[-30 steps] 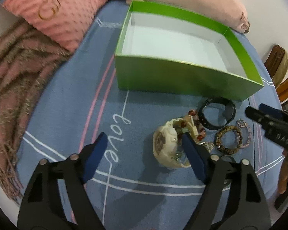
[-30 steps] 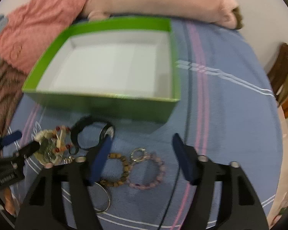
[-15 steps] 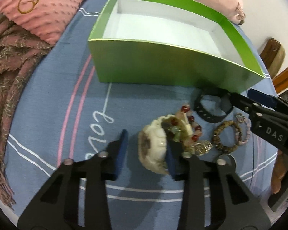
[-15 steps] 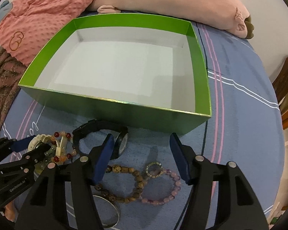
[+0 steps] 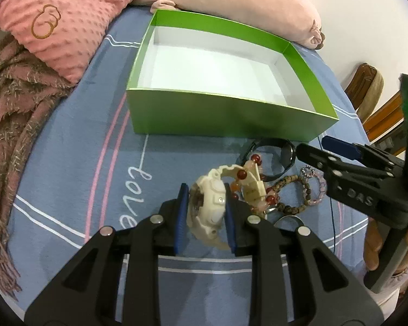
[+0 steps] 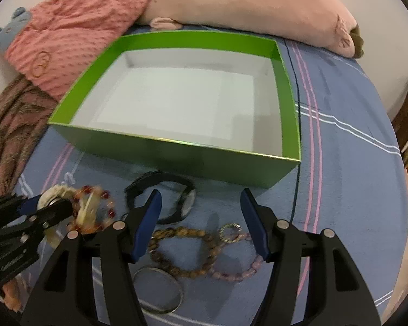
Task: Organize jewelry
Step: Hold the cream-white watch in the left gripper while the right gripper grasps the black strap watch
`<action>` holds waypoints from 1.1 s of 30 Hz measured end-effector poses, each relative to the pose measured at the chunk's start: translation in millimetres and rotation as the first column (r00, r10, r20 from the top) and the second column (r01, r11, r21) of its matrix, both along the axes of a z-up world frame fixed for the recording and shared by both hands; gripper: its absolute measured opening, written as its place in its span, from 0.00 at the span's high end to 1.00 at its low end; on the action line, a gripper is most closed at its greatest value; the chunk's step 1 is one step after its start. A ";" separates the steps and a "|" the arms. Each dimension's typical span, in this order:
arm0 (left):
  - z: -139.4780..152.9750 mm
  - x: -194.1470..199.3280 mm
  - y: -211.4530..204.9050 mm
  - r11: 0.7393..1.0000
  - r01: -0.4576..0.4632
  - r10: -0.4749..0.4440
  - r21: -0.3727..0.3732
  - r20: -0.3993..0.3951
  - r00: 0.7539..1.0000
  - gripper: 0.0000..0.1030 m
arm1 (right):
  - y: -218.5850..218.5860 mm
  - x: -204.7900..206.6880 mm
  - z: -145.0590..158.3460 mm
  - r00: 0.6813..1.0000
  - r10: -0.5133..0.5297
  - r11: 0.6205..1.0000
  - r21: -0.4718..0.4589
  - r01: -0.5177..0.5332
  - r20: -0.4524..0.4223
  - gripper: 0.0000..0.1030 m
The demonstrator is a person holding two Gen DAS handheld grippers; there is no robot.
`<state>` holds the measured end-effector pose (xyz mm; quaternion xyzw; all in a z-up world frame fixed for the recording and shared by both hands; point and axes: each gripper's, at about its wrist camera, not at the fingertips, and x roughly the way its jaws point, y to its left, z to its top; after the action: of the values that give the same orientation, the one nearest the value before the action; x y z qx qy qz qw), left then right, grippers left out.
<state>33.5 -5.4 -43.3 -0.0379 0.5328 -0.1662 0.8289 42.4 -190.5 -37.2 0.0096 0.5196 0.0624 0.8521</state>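
I have the cream watch (image 5: 213,203) between the blue pads of my left tool (image 5: 205,206); its jaws are closing, and both pads bear on the case. A red-beaded bracelet (image 5: 249,175) hangs on the watch strap and rides with it. The watch sits just above the blue bedspread (image 5: 76,163), near the front wall of the green box (image 5: 225,116).

To the right lie a black watch (image 6: 163,187), a brown bead bracelet (image 6: 187,252), a pink bead bracelet (image 6: 236,271), a small ring (image 6: 229,232) and a silver bangle (image 6: 160,290), close together and partly touching.

My right tool (image 6: 201,225) hovers over this group, jaws half open and holding nothing.

The box is open-topped, with a bare white floor. Free bedspread runs along its left and right sides. A pink blanket (image 5: 62,19) and a plush pillow (image 6: 253,8) border the far edge.
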 end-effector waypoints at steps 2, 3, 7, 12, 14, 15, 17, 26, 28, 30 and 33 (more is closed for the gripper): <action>-1.2 -0.7 0.4 1.000 0.000 0.000 -0.001 -0.009 1.000 0.76 | 5.5 -3.8 1.2 0.999 0.048 0.999 0.023 -0.048 -0.009 0.40; -2.4 -3.2 3.9 1.000 -0.002 0.002 -0.002 -0.014 1.000 0.76 | 7.5 -4.4 0.6 0.998 0.061 0.998 0.026 -0.060 -0.014 0.40; -9.3 -5.0 8.6 1.000 -0.005 0.005 -0.003 -0.027 1.000 0.76 | 12.2 -6.7 -2.5 0.995 0.090 0.995 0.054 -0.088 -0.039 0.53; -4.3 -12.0 8.1 0.998 0.047 -0.048 -0.043 -0.021 0.999 0.76 | 15.6 -4.1 -5.5 0.989 0.130 0.983 0.136 -0.120 -0.065 0.53; -3.2 -13.1 10.2 0.997 0.050 -0.051 -0.051 -0.018 0.999 0.76 | 15.4 -2.9 -8.4 0.984 0.148 0.970 0.208 -0.126 -0.094 0.53; -2.5 -14.0 11.1 0.997 0.052 -0.054 -0.059 -0.019 0.998 0.76 | 14.4 -1.9 -10.3 0.982 0.153 0.962 0.242 -0.123 -0.109 0.53; -0.2 -15.8 13.6 0.995 0.061 -0.062 -0.085 -0.019 0.998 0.76 | 12.9 -0.2 -13.4 0.979 0.159 0.952 0.284 -0.117 -0.128 0.52; 0.5 -12.8 18.2 0.994 0.047 -0.050 -0.098 -0.025 0.998 0.76 | 9.8 3.9 -22.4 0.964 0.203 0.890 0.444 -0.108 -0.171 0.52; -1.9 -11.3 19.6 0.994 0.044 -0.048 -0.102 -0.034 0.998 0.76 | 14.0 1.8 -21.1 0.964 0.219 0.887 0.442 -0.132 -0.151 0.53; -2.8 -11.9 18.5 0.994 0.043 -0.047 -0.099 -0.035 0.998 0.76 | 19.1 -0.8 -20.1 0.961 0.242 0.883 0.441 -0.160 -0.135 0.68; -4.0 -11.5 17.1 0.993 0.049 -0.053 -0.104 -0.039 0.998 0.76 | 25.0 -4.2 -21.7 0.952 0.276 0.871 0.453 -0.189 -0.134 0.91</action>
<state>22.0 11.6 -47.3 -0.0705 0.5414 -0.2139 0.8100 38.2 -165.5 -58.9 0.1425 0.5706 0.2779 0.7596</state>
